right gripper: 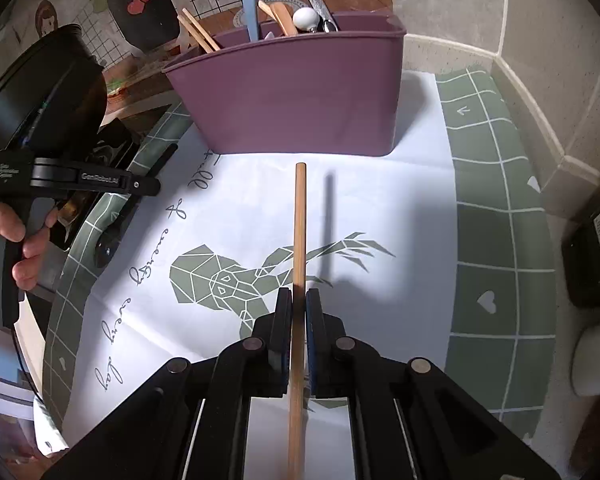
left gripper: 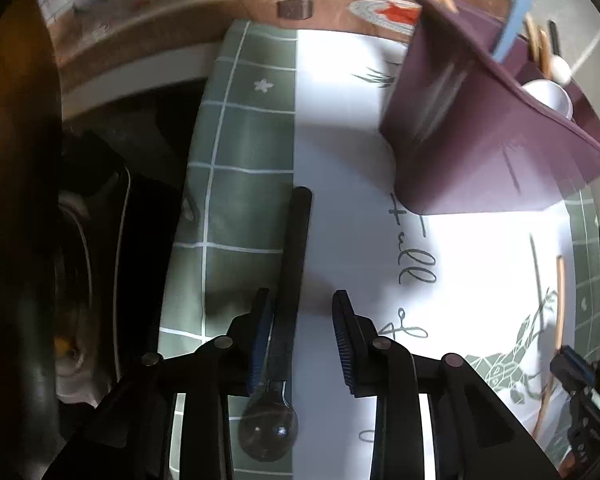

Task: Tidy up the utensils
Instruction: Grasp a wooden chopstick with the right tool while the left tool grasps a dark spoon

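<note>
A purple utensil bin [right gripper: 292,96] stands on the white mat, holding chopsticks, a blue handle, a white-knobbed tool and metal pieces; it also shows in the left wrist view [left gripper: 480,128]. My right gripper [right gripper: 299,300] is shut on a wooden chopstick [right gripper: 300,220] that points toward the bin. My left gripper [left gripper: 302,304] is open around a black-handled spoon [left gripper: 290,280] lying on the mat, its bowl [left gripper: 268,430] under the gripper. The spoon rests against the left finger pad [left gripper: 260,336]. The left gripper also shows in the right wrist view [right gripper: 148,186].
A white mat with a green deer print [right gripper: 228,280] lies on a green grid cloth [right gripper: 500,240]. A tiled ledge [right gripper: 540,100] borders the right side. A dark object [right gripper: 596,248] sits at far right. A dark pan area [left gripper: 100,280] lies left.
</note>
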`<state>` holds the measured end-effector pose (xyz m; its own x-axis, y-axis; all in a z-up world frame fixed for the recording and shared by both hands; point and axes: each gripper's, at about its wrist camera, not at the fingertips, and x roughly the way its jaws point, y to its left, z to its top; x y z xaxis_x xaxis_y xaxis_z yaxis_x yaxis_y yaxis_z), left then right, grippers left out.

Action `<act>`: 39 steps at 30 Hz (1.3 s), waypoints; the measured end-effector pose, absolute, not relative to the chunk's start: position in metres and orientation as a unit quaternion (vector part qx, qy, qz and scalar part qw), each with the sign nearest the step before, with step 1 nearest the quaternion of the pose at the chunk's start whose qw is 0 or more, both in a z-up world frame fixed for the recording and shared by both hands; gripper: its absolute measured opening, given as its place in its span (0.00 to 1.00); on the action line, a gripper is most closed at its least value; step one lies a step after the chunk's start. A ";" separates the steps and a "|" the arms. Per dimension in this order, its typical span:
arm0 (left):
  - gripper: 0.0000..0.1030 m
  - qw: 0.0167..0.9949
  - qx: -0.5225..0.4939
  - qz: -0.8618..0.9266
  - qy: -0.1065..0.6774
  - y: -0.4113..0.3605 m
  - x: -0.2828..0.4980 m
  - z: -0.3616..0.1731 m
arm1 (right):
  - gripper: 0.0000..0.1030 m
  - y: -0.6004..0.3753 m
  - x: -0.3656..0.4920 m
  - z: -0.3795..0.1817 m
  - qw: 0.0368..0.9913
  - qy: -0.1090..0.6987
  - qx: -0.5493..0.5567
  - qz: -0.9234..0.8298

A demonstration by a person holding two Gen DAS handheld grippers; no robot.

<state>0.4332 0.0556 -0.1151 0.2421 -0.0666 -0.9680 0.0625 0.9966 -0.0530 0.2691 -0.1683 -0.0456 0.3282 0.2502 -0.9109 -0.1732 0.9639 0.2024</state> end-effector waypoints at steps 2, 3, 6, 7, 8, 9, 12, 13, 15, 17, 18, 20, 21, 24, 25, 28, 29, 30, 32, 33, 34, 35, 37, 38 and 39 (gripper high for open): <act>0.22 0.791 -0.002 -0.038 0.611 0.056 0.434 -0.115 | 0.05 -0.169 0.269 -0.044 0.817 0.562 0.032 0.128; 0.20 0.792 0.000 -0.038 0.610 0.054 0.433 -0.115 | 0.05 -0.169 0.269 -0.044 0.817 0.561 0.031 0.128; 0.13 0.796 0.007 -0.047 0.604 0.048 0.427 -0.113 | 0.05 -0.171 0.268 -0.044 0.818 0.560 0.030 0.128; 0.12 0.798 0.006 -0.051 0.601 0.046 0.424 -0.112 | 0.05 -0.171 0.268 -0.044 0.818 0.561 0.030 0.128; 0.12 0.799 0.004 -0.055 0.599 0.045 0.422 -0.111 | 0.05 -0.171 0.268 -0.043 0.818 0.561 0.029 0.128; 0.12 0.801 -0.001 -0.061 0.596 0.043 0.417 -0.108 | 0.05 -0.172 0.268 -0.043 0.818 0.560 0.029 0.127; 0.12 0.810 -0.013 -0.084 0.581 0.038 0.396 -0.097 | 0.05 -0.173 0.267 -0.042 0.821 0.557 0.028 0.123; 0.12 0.812 -0.015 -0.093 0.575 0.036 0.388 -0.093 | 0.05 -0.174 0.266 -0.041 0.822 0.555 0.027 0.122; 0.12 0.817 -0.020 -0.109 0.565 0.032 0.370 -0.086 | 0.05 -0.174 0.265 -0.039 0.824 0.554 0.027 0.120; 0.12 0.821 -0.026 -0.120 0.558 0.027 0.355 -0.080 | 0.05 -0.174 0.263 -0.038 0.826 0.551 0.026 0.118; 0.12 0.822 -0.031 -0.128 0.553 0.025 0.347 -0.076 | 0.05 -0.174 0.262 -0.037 0.826 0.550 0.026 0.119; 0.12 0.825 -0.039 -0.136 0.547 0.024 0.331 -0.071 | 0.05 -0.172 0.261 -0.037 0.824 0.552 0.023 0.126; 0.12 0.825 -0.043 -0.137 0.547 0.025 0.325 -0.069 | 0.07 -0.171 0.261 -0.037 0.823 0.552 0.025 0.133; 0.12 0.828 -0.042 -0.131 0.544 0.022 0.307 -0.066 | 0.15 -0.169 0.269 -0.043 0.817 0.561 0.021 0.136; 0.12 0.830 -0.039 -0.127 0.542 0.019 0.306 -0.066 | 0.18 -0.167 0.273 -0.045 0.817 0.562 0.016 0.130; 0.12 0.829 -0.042 -0.124 0.544 0.020 0.292 -0.065 | 0.19 -0.159 0.285 -0.054 0.811 0.572 -0.001 0.118; 0.12 0.827 -0.044 -0.125 0.546 0.021 0.288 -0.066 | 0.19 -0.156 0.289 -0.058 0.809 0.578 -0.007 0.111; 0.12 0.829 -0.042 -0.124 0.544 0.023 0.286 -0.066 | 0.19 -0.154 0.292 -0.061 0.805 0.583 -0.011 0.107; 0.12 0.835 -0.028 -0.120 0.536 0.022 0.281 -0.066 | 0.18 -0.151 0.302 -0.069 0.798 0.596 -0.012 0.093; 0.12 0.838 -0.023 -0.119 0.531 0.022 0.278 -0.064 | 0.18 -0.150 0.305 -0.069 0.801 0.593 -0.013 0.087; 0.12 0.841 -0.020 -0.118 0.528 0.022 0.275 -0.062 | 0.18 -0.149 0.309 -0.070 0.799 0.596 -0.019 0.079; 0.12 0.843 -0.017 -0.118 0.524 0.023 0.272 -0.060 | 0.18 -0.147 0.311 -0.071 0.799 0.596 -0.023 0.077; 0.12 0.844 -0.016 -0.119 0.523 0.025 0.269 -0.057 | 0.20 -0.142 0.315 -0.072 0.795 0.600 -0.034 0.082; 0.12 0.844 -0.017 -0.119 0.522 0.026 0.269 -0.056 | 0.19 -0.140 0.316 -0.072 0.794 0.601 -0.038 0.085; 0.12 0.843 -0.017 -0.119 0.524 0.027 0.268 -0.056 | 0.16 -0.138 0.315 -0.072 0.793 0.601 -0.041 0.093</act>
